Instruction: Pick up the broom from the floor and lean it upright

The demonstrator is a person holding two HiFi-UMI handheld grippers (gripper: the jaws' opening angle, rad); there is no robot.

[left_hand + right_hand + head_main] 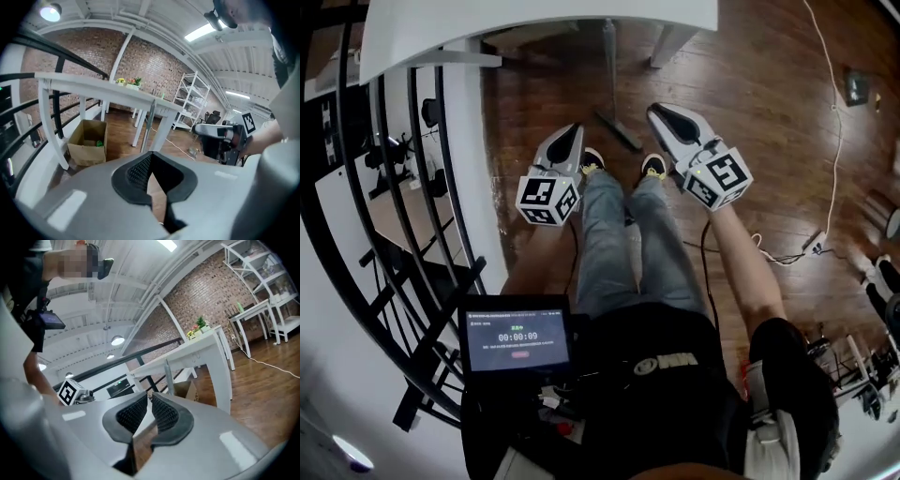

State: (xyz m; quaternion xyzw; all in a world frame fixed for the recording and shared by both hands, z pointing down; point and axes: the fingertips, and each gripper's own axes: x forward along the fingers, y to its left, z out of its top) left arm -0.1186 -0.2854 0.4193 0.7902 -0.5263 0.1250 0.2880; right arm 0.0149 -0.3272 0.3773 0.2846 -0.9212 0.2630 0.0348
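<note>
The broom stands upright on the wooden floor, its grey pole (608, 66) resting against the white table's edge (581, 21) and its dark head (619, 129) on the boards just beyond the person's shoes. The same pole (151, 123) (169, 376) shows past the jaws in both gripper views. My left gripper (567, 136) (150, 154) is raised to the left of the broom head; its pads meet and hold nothing. My right gripper (661, 112) (150, 397) hovers to the right, with a thin slit between its pads and nothing in it. Neither touches the broom.
A black railing (394, 187) and a white ledge run along the left. A cardboard box (86, 140) sits under the table. A white cable (834, 141) trails over the floor at right. White shelving (192, 101) stands far back. A timer tablet (517, 333) hangs at the person's waist.
</note>
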